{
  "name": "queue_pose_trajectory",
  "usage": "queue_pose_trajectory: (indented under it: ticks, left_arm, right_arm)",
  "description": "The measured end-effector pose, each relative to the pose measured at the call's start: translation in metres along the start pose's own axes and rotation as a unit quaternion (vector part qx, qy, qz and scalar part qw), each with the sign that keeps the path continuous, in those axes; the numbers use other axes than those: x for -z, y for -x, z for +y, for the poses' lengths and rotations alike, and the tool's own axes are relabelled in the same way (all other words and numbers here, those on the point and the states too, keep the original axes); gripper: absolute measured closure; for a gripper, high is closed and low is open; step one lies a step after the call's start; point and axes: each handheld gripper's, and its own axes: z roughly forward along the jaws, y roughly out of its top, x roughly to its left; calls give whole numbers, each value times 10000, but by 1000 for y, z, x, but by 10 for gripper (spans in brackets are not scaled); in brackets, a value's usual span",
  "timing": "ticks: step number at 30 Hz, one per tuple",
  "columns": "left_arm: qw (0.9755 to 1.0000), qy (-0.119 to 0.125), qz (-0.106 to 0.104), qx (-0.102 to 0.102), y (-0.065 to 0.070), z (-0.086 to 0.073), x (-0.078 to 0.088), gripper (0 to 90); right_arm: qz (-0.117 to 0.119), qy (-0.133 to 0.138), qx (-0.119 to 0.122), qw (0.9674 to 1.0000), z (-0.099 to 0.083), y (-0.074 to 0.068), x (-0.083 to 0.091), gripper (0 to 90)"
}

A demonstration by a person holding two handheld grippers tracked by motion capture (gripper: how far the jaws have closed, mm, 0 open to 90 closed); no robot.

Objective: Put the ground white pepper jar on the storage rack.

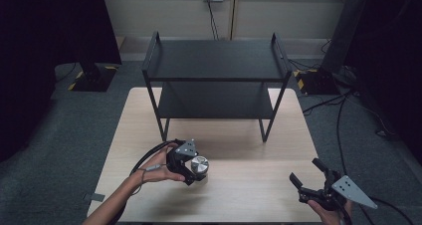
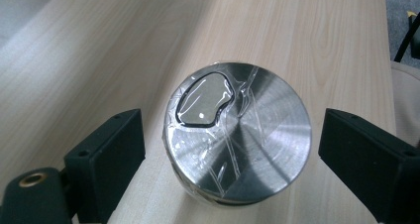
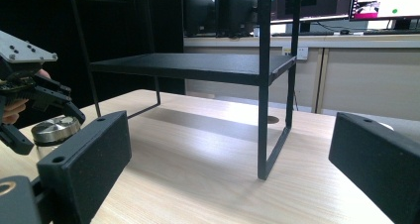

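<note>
A round jar with a brushed silver metal lid (image 1: pixel 200 166) stands upright on the pale wooden table (image 1: pixel 239 150), in front of the black two-tier metal shelf rack (image 1: pixel 215 73) and toward the table's left half. In the left gripper view the lid (image 2: pixel 237 137) carries clear tape and a dark-rimmed oval patch on top. The left gripper (image 1: pixel 191 169), held in the person's left hand (image 1: pixel 158 172), reaches over the jar from the left with its jaws spread wide on either side of the lid; the left gripper view shows a gap between each black pad and the lid's rim, so nothing is gripped. The right gripper view sees the jar (image 3: pixel 53 130) at its far left, set between the left gripper's jaws. The right gripper (image 1: pixel 309 175), topped by a grey three-cornered plate (image 1: pixel 352 190), sits well apart at the table's near right corner, held in the person's right hand (image 1: pixel 328 212). Its jaws stand wide open and empty, pointing toward the rack (image 3: pixel 208 65), whose shelves are bare.
</note>
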Motion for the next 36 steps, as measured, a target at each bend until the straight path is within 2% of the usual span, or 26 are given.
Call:
queue_pose_trajectory:
  ticks: [7, 8, 10, 12, 13, 15, 16, 20, 21, 26, 28, 30, 32, 36]
  left_arm:
    - [10000, 38, 12, -2, -1, -2, -4, 126]
    - [10000, 60, 46, -40, -1, -4, -5, 145]
    - [9999, 126, -37, -54, -5, -7, -4, 227]
    - [9993, 320, -166, 44, -10, -14, -4, 307]
    - [9992, 345, -184, 55, -11, -15, -4, 311]
    - [9993, 367, -109, -49, -8, -15, -3, 316]
    - [9991, 417, -122, -5, -9, -16, -3, 319]
    - [9992, 392, -62, -37, -7, -12, -3, 332]
    - [9993, 374, 0, 4, -6, -9, -1, 336]
    - [9995, 313, -38, 96, -8, -6, -1, 344]
    - [9994, 315, 42, 110, -5, -5, 0, 346]
    - [9995, 265, 7, 146, -6, -3, 1, 346]
    - [9992, 325, -5, 223, -7, -4, 3, 346]
    - [9990, 372, 99, 220, -5, -1, 8, 346]
  right_arm:
    - [0, -8, 13, 10000, 0, 0, 0, 21]
    - [2, -8, 11, 10000, 0, 0, 0, 21]
    - [-2, -8, 15, 10000, 0, 0, 0, 21]
    - [-4, -7, 1, 10000, 0, 0, 0, 21]
    - [-4, -11, 8, 10000, 0, 0, 0, 21]
    - [-4, -10, 13, 10000, 0, 0, 0, 21]
    - [-2, -12, 14, 10000, 0, 0, 0, 21]
    - [3, -7, 23, 10000, 0, 0, 0, 21]
    - [-1, -4, 24, 10000, 0, 0, 0, 21]
    - [12, 3, 24, 10000, 0, 0, 0, 21]
    - [12, 2, 16, 10000, 0, 0, 0, 21]
    - [18, 3, 20, 10000, -1, 0, 0, 21]
    - [19, -6, 6, 10000, -1, 1, -1, 21]
    - [28, -4, 18, 10000, 0, 0, -1, 21]
